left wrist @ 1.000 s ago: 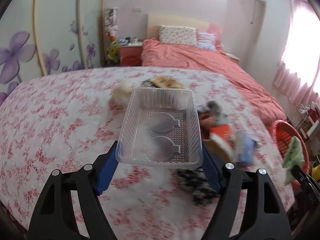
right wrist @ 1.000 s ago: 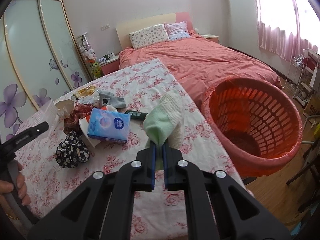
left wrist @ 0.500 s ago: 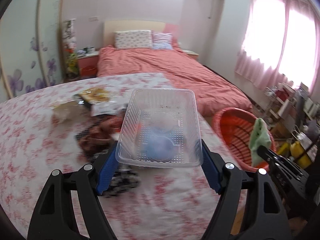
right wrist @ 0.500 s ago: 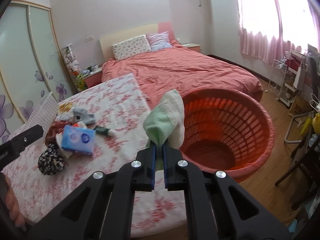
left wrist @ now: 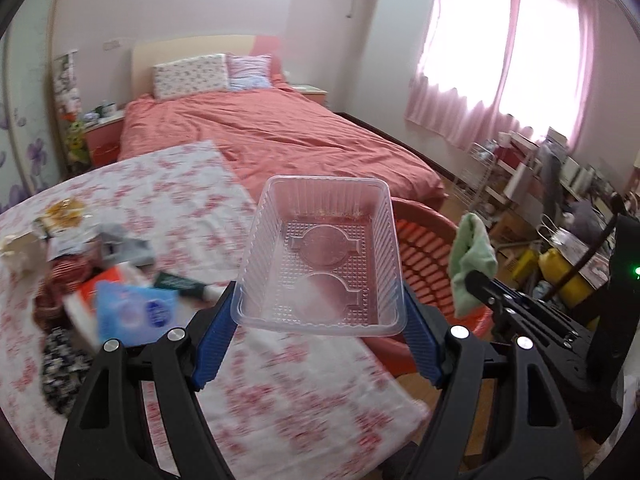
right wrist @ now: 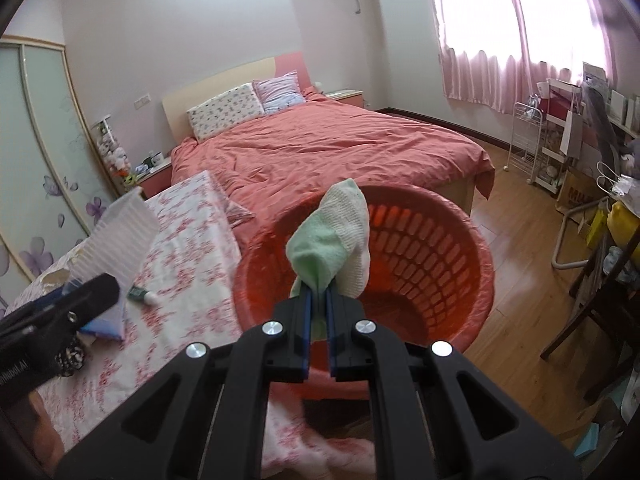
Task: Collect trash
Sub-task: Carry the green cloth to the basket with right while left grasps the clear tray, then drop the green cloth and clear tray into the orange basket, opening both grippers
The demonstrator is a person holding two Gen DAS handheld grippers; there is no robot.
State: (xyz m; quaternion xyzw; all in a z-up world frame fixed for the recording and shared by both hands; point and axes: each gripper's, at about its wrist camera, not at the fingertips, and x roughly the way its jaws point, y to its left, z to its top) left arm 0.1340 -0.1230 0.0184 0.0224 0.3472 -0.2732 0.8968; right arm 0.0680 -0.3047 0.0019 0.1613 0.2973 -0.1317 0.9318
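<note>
Left wrist: fingers [left wrist: 318, 344] pinching clear tray [left wrist: 320, 256], right wrist: fingers [right wrist: 318, 312] clamping green cloth [right wrist: 332, 240], basket [right wrist: 460, 248] interior

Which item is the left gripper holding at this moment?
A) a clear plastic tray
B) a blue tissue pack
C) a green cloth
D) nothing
A: the left gripper clamps the clear plastic tray by its sides; the green cloth sits in the right gripper.

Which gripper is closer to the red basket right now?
Right. The right gripper, clamping the green cloth, is at the red basket rim. The left gripper, holding the clear tray, sits over the bedspread beside it.
</note>
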